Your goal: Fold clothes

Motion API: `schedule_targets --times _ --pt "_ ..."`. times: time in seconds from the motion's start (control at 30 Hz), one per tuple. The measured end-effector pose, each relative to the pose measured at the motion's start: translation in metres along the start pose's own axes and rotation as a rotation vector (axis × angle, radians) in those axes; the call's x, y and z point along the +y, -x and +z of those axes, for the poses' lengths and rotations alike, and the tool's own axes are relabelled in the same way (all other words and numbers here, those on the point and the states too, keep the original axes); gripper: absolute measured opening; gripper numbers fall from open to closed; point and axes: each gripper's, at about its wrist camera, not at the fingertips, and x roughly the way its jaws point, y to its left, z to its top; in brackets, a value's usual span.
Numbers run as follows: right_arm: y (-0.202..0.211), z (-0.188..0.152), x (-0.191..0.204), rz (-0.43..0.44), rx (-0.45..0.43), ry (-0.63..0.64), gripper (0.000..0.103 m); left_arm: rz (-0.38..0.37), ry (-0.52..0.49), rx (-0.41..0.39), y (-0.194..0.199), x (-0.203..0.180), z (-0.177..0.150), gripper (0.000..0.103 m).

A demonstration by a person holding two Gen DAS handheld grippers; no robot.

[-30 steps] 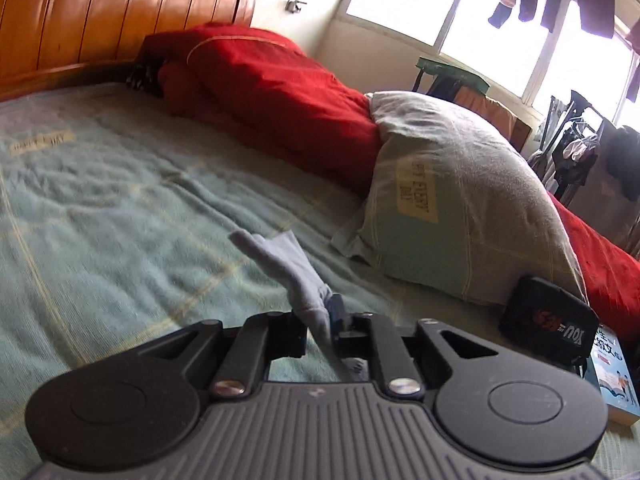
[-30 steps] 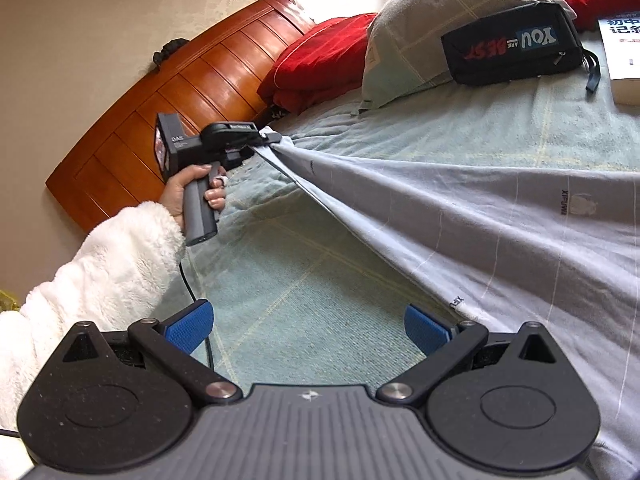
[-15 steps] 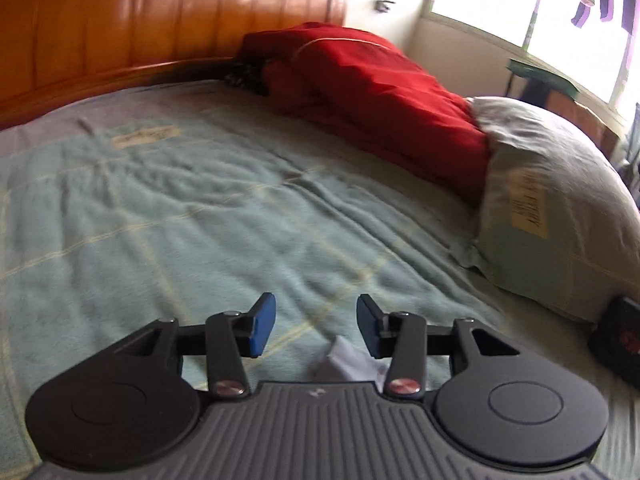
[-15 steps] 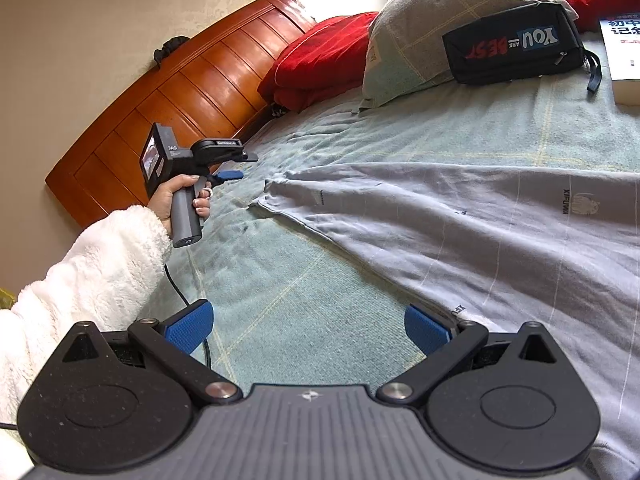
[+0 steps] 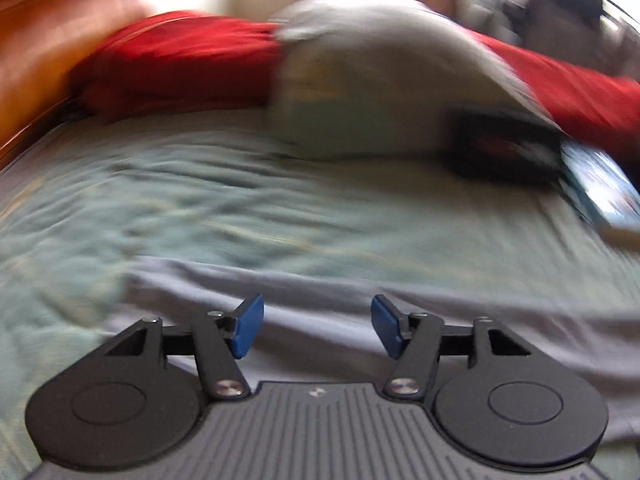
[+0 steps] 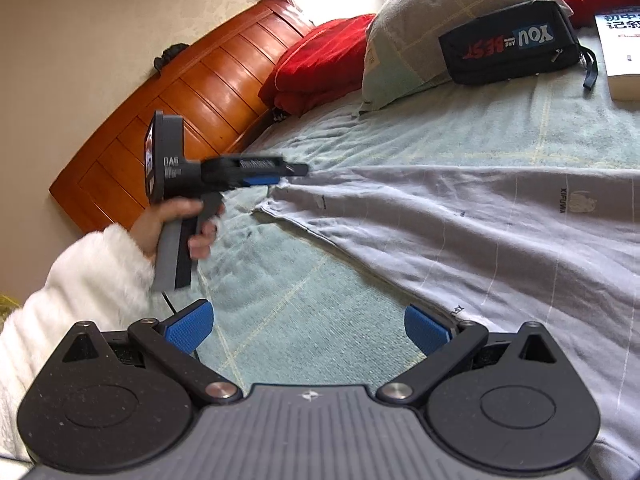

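Note:
A pale grey garment (image 6: 460,240) lies spread flat over the green bedspread (image 6: 320,300), its corner (image 6: 274,200) pointing toward the headboard. In the right wrist view my left gripper (image 6: 294,172), held by a hand in a white fleece sleeve (image 6: 92,276), hovers just above that corner. Its jaws are opening with nothing between them. The blurred left wrist view shows the left gripper (image 5: 317,326) over the grey garment (image 5: 320,292). My right gripper (image 6: 307,328) stands open near the garment's near edge, holding nothing.
A grey-green pillow (image 6: 432,20) and a red quilt (image 6: 320,60) lie at the head of the bed by the wooden headboard (image 6: 180,96). A black pouch (image 6: 516,44) and a book (image 6: 620,48) rest beside the pillow. A cable (image 6: 170,300) trails from the left gripper.
The left gripper let go of the lifted garment corner, which dropped flat onto the bed. Its jaws opened and it swung away, then back over the corner. The right gripper stayed still.

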Motion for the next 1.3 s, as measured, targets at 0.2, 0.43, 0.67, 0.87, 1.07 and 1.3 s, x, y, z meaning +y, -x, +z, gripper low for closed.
schedule_targets --times 0.2,0.43,0.67,0.87,1.07,1.3 --pt "0.016 0.005 -0.004 0.026 -0.041 -0.014 0.103 -0.052 -0.197 0.047 0.003 -0.068 -0.038 0.066" --pt "0.031 0.011 -0.016 0.002 -0.081 -0.052 0.103 0.03 -0.068 0.101 0.016 -0.052 -0.055 0.075" --pt "0.037 0.014 -0.016 -0.043 -0.101 -0.056 0.103 0.125 -0.136 0.111 0.074 -0.075 -0.077 0.077" --pt "0.04 0.013 0.004 -0.079 -0.107 -0.009 0.103 0.15 -0.175 0.138 0.121 -0.1 -0.109 0.077" --pt "0.043 0.009 0.035 -0.16 -0.079 0.048 0.103 0.085 -0.082 0.087 0.171 -0.105 -0.132 0.082" --pt "0.091 -0.027 0.055 -0.328 -0.043 0.075 0.103 0.022 -0.083 0.019 0.194 -0.129 -0.153 0.088"
